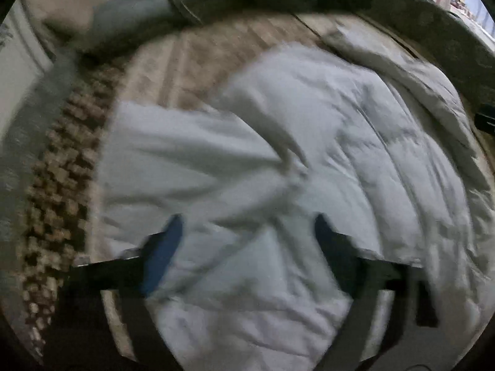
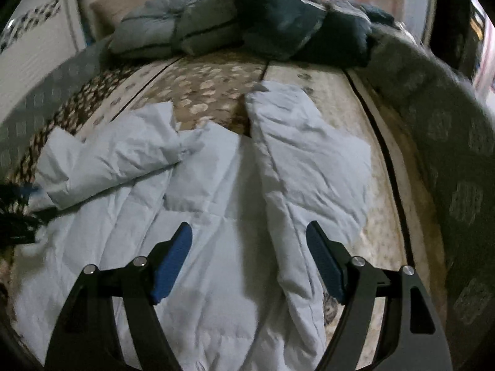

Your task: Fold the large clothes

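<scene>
A pale blue quilted jacket (image 2: 216, 204) lies spread on a patterned bed cover. In the right wrist view its left sleeve (image 2: 117, 157) is folded across toward the left and its right sleeve (image 2: 297, 154) runs away along the right side. My right gripper (image 2: 249, 232) is open above the jacket's body, holding nothing. In the blurred left wrist view the same jacket (image 1: 278, 160) fills the middle, and my left gripper (image 1: 247, 225) is open above it, holding nothing.
A pile of grey and dark blue clothes (image 2: 247, 21) lies at the far end of the bed. A grey patterned blanket (image 2: 448, 130) runs along the right edge. The brown and beige bed cover (image 2: 210, 92) shows beyond the jacket. A white wall panel (image 2: 34, 55) stands at left.
</scene>
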The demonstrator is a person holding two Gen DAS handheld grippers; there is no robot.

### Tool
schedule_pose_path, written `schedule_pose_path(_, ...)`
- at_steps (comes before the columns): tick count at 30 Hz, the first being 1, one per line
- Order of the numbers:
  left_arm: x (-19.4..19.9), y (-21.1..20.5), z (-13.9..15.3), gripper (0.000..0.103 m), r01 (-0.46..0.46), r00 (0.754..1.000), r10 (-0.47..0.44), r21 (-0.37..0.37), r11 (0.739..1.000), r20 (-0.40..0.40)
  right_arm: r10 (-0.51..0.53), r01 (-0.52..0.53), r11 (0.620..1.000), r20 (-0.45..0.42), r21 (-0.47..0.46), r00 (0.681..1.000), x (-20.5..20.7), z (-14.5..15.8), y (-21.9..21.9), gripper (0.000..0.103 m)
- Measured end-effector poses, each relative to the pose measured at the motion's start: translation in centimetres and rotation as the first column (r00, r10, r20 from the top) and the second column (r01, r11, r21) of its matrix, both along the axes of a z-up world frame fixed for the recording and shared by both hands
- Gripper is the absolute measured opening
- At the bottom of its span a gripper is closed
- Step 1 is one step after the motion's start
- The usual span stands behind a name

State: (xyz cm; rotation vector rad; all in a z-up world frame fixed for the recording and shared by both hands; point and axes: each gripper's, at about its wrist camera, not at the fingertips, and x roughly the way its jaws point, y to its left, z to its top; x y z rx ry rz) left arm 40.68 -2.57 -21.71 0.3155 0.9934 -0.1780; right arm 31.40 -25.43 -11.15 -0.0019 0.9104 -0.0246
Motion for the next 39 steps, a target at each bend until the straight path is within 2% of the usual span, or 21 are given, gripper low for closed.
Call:
schedule_pose_path(3, 1.2, -0.7, 0.7, 0.091, 0.025, 1.000, -0.025, -0.011, 1.000, 0.005, 0.036, -0.036, 0.999, 0.018, 0.002, 0.999, 0.7, 0.4, 1.3, 0.078)
schedule_pose_path(5, 2.5, -2.7, 0.4, 0.093, 0.054, 0.998, -0.054, 0.019, 0.998, 0.018, 0.054, -0.054, 0.999, 0.015, -0.002, 0.998, 0.8, 0.1, 1.6, 0.080)
schedule_pose_path(7, 4.1, -5.8, -1.0, 0.093, 0.082, 0.997, -0.082, 0.038, 0.996, 0.009, 0.072, -0.072, 0.997, 0.003, -0.014, 0.997, 0.6, -0.6, 1.5, 0.080)
schedule_pose_path(10, 6.2, -8.0, -2.7, 0.093, 0.115, 0.993, -0.114, 0.028, 0.993, -0.039, 0.074, -0.075, 0.997, -0.021, -0.016, 0.997, 0.2, -1.5, 0.5, 0.080)
schedule_pose_path(12, 7.6, -9.2, -4.2, 0.076, 0.119, 0.991, -0.116, 0.033, 0.992, -0.073, 0.049, -0.051, 0.998, -0.057, -0.029, 0.997, -0.1, -2.1, -0.8, 0.080)
schedule_pose_path(13, 8.7, -9.5, -5.4, 0.063, 0.101, 0.991, -0.095, 0.058, 0.993, -0.099, 0.033, -0.036, 0.999, -0.072, -0.038, 0.997, -0.2, -2.3, -1.5, 0.080)
schedule_pose_path(14, 9.5, -9.3, -6.1, 0.054, 0.092, 0.989, -0.085, 0.054, 0.994, -0.118, 0.023, -0.026, 0.999, -0.074, -0.042, 0.997, -0.3, -2.3, -2.0, 0.080)
schedule_pose_path(15, 9.9, -9.0, -6.3, 0.050, 0.087, 0.989, -0.082, 0.037, 0.996, -0.123, 0.002, -0.005, 0.999, -0.070, -0.043, 0.998, -0.5, -2.0, -2.8, 0.080)
schedule_pose_path(17, 10.3, -7.7, -5.6, 0.033, 0.067, 0.987, -0.074, -0.051, 0.996, -0.139, -0.026, 0.024, 0.999, -0.059, -0.023, 0.998, -0.8, -1.7, -3.7, 0.080)
schedule_pose_path(20, 8.7, -7.1, -3.5, 0.021, 0.102, 0.984, -0.119, -0.127, 0.987, -0.131, -0.056, 0.057, 0.998, -0.024, 0.028, 0.998, -1.2, -1.2, -4.7, 0.080)
schedule_pose_path(24, 4.3, -7.6, -0.4, 0.019, 0.211, 0.963, -0.243, -0.245, 0.946, -0.112, -0.050, 0.049, 0.998, 0.010, 0.048, 0.999, -1.5, -0.9, -4.4, 0.080)
schedule_pose_path(25, 3.4, -7.8, -0.4, 0.022, 0.218, 0.963, -0.249, -0.244, 0.945, -0.104, -0.041, 0.040, 0.998, 0.016, 0.045, 0.999, -1.5, -0.9, -4.1, 0.080)
schedule_pose_path(27, 2.9, -7.9, -1.5, 0.045, 0.182, 0.971, -0.209, -0.209, 0.961, -0.116, -0.038, 0.038, 0.999, -0.002, 0.023, 0.999, -1.3, -1.5, -3.7, 0.081)
schedule_pose_path(28, 2.7, -7.6, -2.4, 0.066, 0.152, 0.976, -0.177, -0.186, 0.971, -0.126, -0.040, 0.040, 0.999, -0.025, 0.024, 0.999, -0.9, -1.9, -3.6, 0.081)
schedule_pose_path(29, 2.5, -7.6, -2.9, 0.073, 0.139, 0.979, -0.162, -0.172, 0.975, -0.123, -0.044, 0.046, 0.998, -0.042, 0.033, 0.998, -0.8, -2.1, -3.6, 0.081)
schedule_pose_path(31, 1.2, -7.2, -2.6, 0.076, 0.143, 0.983, -0.155, -0.131, 0.981, -0.093, -0.048, 0.053, 0.992, -0.052, 0.116, 0.998, -0.5, -2.2, -3.4, 0.081)
schedule_pose_path(33, -0.6, -6.6, -1.4, 0.077, 0.153, 0.986, -0.158, -0.082, 0.985, -0.048, -0.023, 0.032, 0.986, -0.059, 0.161, 0.998, -0.2, -2.1, -2.6, 0.081)
schedule_pose_path(36, -2.1, -3.4, 0.5, 0.084, 0.123, 0.992, -0.123, -0.046, 0.991, -0.004, 0.003, 0.006, 0.993, -0.079, 0.115, 0.997, 0.9, -1.9, -0.2, 0.081)
schedule_pose_path(38, -2.7, -0.1, 2.3, 0.088, 0.082, 0.996, -0.081, -0.019, 0.996, 0.044, 0.016, -0.006, 0.992, -0.082, 0.125, 0.997, 1.6, -1.9, 0.9, 0.081)
schedule_pose_path(39, -2.4, 1.3, 2.9, 0.093, 0.060, 0.996, -0.060, -0.001, 0.998, 0.069, 0.029, -0.016, 0.990, -0.086, 0.141, 0.996, 2.2, -2.0, 1.4, 0.081)
